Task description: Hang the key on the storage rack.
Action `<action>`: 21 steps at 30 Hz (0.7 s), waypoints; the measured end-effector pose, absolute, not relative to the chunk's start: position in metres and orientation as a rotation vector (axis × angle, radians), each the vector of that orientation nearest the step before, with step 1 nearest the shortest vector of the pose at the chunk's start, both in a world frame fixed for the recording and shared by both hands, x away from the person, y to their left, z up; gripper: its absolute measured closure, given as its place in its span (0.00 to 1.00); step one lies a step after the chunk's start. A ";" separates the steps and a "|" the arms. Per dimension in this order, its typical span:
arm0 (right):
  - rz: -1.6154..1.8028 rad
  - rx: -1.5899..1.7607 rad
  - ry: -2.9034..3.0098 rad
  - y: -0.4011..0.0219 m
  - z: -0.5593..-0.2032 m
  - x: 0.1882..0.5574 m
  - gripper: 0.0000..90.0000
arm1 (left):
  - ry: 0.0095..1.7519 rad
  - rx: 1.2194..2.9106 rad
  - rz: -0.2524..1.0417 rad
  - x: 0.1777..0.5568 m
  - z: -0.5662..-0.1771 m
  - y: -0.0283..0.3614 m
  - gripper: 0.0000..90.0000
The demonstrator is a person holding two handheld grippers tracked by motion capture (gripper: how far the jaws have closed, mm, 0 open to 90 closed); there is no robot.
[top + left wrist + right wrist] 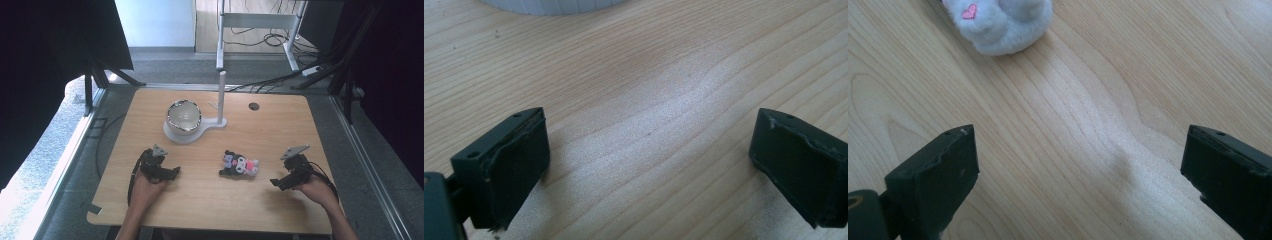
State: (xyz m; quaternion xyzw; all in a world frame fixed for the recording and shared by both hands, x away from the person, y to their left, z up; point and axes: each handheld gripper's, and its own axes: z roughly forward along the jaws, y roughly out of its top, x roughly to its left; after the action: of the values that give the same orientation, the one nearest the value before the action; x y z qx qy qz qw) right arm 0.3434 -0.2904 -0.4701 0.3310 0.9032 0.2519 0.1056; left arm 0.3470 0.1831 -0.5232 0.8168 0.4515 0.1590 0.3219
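- Plush toy [240, 165]: lies on the wooden desk [210, 200], between the two grippers and apart from both; its pale end, with a pink heart, appears in the right gripper view [998, 22].
- Left gripper [172, 173]: fingers [506, 165] apart over bare desk.
- Right gripper [276, 183]: fingers [935, 175] apart, aimed toward the toy.
- Bowl [183, 116]: seemingly on a white stand [192, 131] farther back.

Fluffy cloth plush toy [240, 164] on matt, grained wooden table [280, 125].

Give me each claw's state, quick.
Left claw: open, holding nothing, over bare table.
Right claw: open, holding nothing, short of the plush.
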 end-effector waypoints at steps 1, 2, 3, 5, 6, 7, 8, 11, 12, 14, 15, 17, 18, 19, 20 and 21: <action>0.738 0.977 2.665 -0.290 -0.469 0.344 0.02 | 1.186 2.145 0.417 0.347 -0.523 0.183 0.03; 0.738 0.977 2.665 -0.290 -0.469 0.344 0.02 | 1.186 2.145 0.417 0.347 -0.523 0.183 0.03; 0.738 0.967 2.667 -0.289 -0.469 0.345 0.02 | 1.186 2.145 0.418 0.347 -0.523 0.183 0.03; 0.736 0.957 2.672 -0.287 -0.468 0.347 0.02 | 1.186 2.145 0.418 0.347 -0.523 0.183 0.03; 0.736 0.956 2.672 -0.286 -0.467 0.348 0.02 | 1.186 2.145 0.418 0.347 -0.523 0.183 0.03; 0.733 0.954 2.678 -0.285 -0.467 0.348 0.02 | 1.186 2.145 0.418 0.347 -0.523 0.183 0.03; 0.725 0.940 2.686 -0.282 -0.466 0.350 0.02 | 1.186 2.144 0.418 0.347 -0.523 0.183 0.03; 0.719 0.927 2.696 -0.279 -0.466 0.351 0.02 | 1.186 2.145 0.418 0.347 -0.523 0.183 0.03; 0.714 0.920 2.700 -0.278 -0.466 0.352 0.02 | 1.186 2.145 0.417 0.347 -0.523 0.183 0.03; 0.705 0.906 2.711 -0.273 -0.465 0.354 0.02 | 1.186 2.146 0.418 0.347 -0.523 0.183 0.03; 0.698 0.897 2.716 -0.272 -0.465 0.355 0.02 | 1.186 2.146 0.418 0.347 -0.523 0.183 0.03; 0.688 0.890 2.723 -0.269 -0.465 0.356 0.02 | 1.185 2.146 0.417 0.347 -0.523 0.183 0.03; 0.685 0.886 2.725 -0.268 -0.465 0.357 0.02 | 1.185 2.146 0.417 0.347 -0.523 0.183 0.03; 0.682 0.884 2.731 -0.266 -0.465 0.358 0.02 | 1.185 2.146 0.417 0.347 -0.523 0.183 0.03; 0.679 0.875 2.734 -0.265 -0.465 0.359 0.02 | 1.185 2.146 0.417 0.347 -0.523 0.183 0.03; 0.675 0.870 2.739 -0.263 -0.465 0.359 0.02 | 1.185 2.146 0.417 0.347 -0.523 0.183 0.03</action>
State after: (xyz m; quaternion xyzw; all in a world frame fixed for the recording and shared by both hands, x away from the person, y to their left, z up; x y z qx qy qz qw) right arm 0.3594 -0.2630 -0.4654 0.2933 0.9237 0.2276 0.0948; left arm 0.3471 0.1832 -0.5231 0.8171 0.4513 0.1589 0.3217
